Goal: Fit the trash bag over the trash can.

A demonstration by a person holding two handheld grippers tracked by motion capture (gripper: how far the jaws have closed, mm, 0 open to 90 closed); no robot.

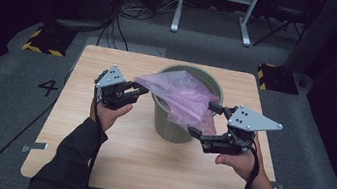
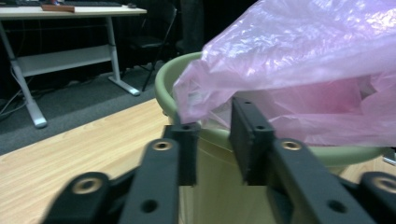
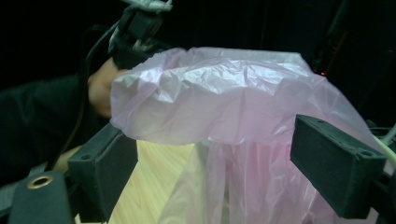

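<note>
A pale green bin (image 1: pixel 171 130) stands on the wooden table (image 1: pixel 96 159), with a crumpled pink plastic bag (image 1: pixel 181 96) draped over its mouth. My left gripper (image 1: pixel 143 89) sits at the bag's left corner. In the left gripper view its jaws (image 2: pixel 212 119) stand a little apart, the bag (image 2: pixel 303 60) hanging just above their tips in front of the bin rim (image 2: pixel 161 88). My right gripper (image 1: pixel 203 118) is at the bin's right side. Its jaws (image 3: pixel 212 140) are spread wide, and the bag (image 3: pixel 219 98) billows between them unpressed.
A white-legged desk (image 1: pixel 214 10) stands behind the table. Yellow-and-black striped blocks (image 1: pixel 43 38) (image 1: pixel 277 78) lie on the grey floor at both far corners. Cables run across the floor at the back left, and a "4" (image 1: pixel 48 88) is marked to the left.
</note>
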